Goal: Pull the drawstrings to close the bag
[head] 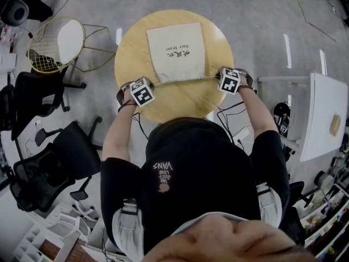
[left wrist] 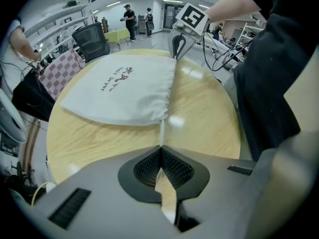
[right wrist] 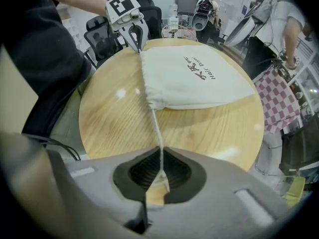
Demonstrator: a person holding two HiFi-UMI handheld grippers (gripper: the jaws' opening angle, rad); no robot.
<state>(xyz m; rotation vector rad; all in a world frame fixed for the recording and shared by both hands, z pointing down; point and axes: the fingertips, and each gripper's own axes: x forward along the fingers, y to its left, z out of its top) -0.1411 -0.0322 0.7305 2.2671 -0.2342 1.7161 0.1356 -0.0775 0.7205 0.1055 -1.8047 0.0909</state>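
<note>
A white drawstring bag [head: 175, 51] printed "Hair Dryer" lies flat on a round wooden table [head: 180, 100], its gathered mouth toward me. My left gripper [head: 145, 89] sits at the mouth's left end and my right gripper [head: 226, 81] at its right end. In the left gripper view the left gripper [left wrist: 161, 146] is shut on a thin white drawstring [left wrist: 162, 131] that runs straight to the bag [left wrist: 119, 88]. In the right gripper view the right gripper [right wrist: 161, 152] is shut on the other drawstring [right wrist: 157, 126], whose knotted end lies between the pads; the bag [right wrist: 194, 78] lies beyond.
A gold wire chair [head: 57, 45] stands left of the table, with black office chairs [head: 43, 141] nearer me. A white table [head: 327, 119] is at the right and cables [head: 234, 119] trail on the floor. People stand in the background [left wrist: 129, 16].
</note>
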